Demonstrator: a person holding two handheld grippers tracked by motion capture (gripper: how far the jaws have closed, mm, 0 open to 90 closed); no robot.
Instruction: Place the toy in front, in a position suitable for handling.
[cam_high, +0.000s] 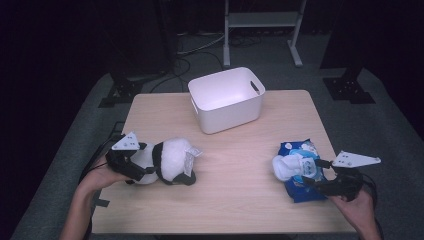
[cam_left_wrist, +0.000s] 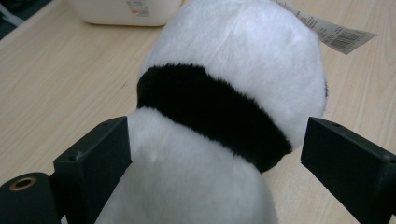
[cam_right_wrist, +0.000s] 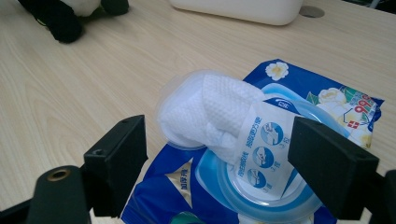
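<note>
A black-and-white panda plush (cam_high: 170, 159) lies on its side at the left of the table. My left gripper (cam_high: 145, 160) is open around its near end. In the left gripper view the plush (cam_left_wrist: 233, 56) sits between the jaws, the left jaw against the fur and the right one apart from it. A blue wet-wipe pack (cam_high: 300, 172) lies at the right with its round lid open and a white wipe (cam_right_wrist: 210, 105) bunched out of it. My right gripper (cam_high: 315, 173) is open, one jaw on each side of the lid (cam_right_wrist: 261, 186).
A white plastic bin (cam_high: 227, 100) with handle slots stands at the back middle of the wooden table (cam_high: 235, 200). A paper tag (cam_left_wrist: 334, 32) sticks out from the plush. Dark stands and cables are on the floor behind the table.
</note>
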